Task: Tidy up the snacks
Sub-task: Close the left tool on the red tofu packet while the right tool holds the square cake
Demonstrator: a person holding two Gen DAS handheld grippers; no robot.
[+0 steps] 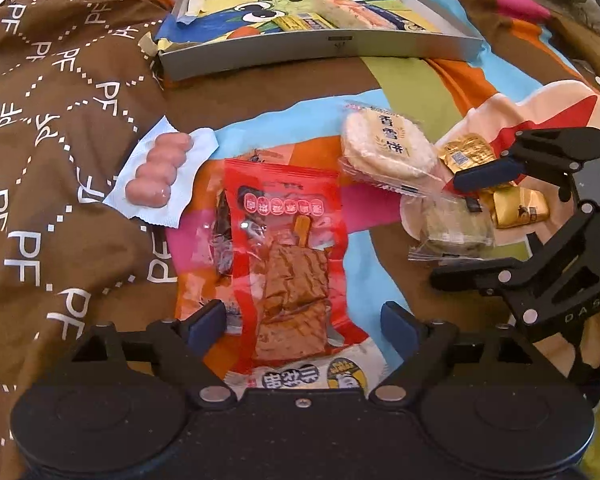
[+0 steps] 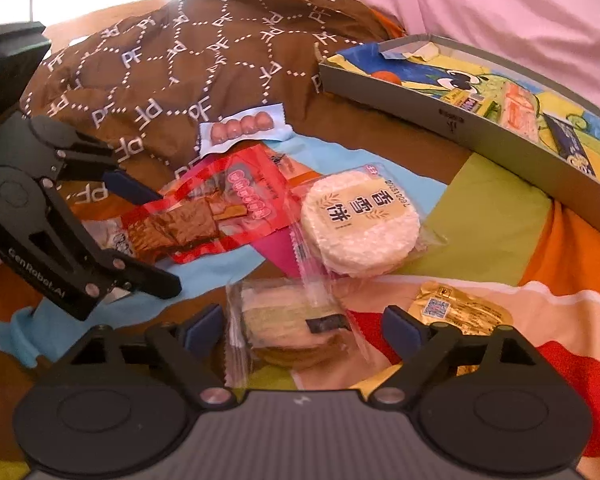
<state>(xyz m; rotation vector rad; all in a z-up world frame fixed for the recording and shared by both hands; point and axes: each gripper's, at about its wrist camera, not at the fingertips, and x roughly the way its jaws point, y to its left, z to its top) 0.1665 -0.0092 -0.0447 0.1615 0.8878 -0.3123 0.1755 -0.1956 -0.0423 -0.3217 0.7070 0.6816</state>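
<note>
Picking up snacks to put into the grey box (image 1: pixel 400 46), far ahead of both tongs. Left gripper (image 1: pixel 304 320) wide open, holding nothing, with the red snack pack (image 1: pixel 284 248) flat between its fingers. Right gripper (image 2: pixel 304 326) wide open too, empty, around the green cake pack (image 2: pixel 292 320). Next, probably: squeeze shut, lift, carry to the box. White rice cracker pack (image 2: pixel 360 224) just ahead of the right one; gold packet (image 2: pixel 456 308) beside its finger.

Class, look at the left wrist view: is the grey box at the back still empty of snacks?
No. The grey box already holds a pale wrapped snack lying inside it.
</note>
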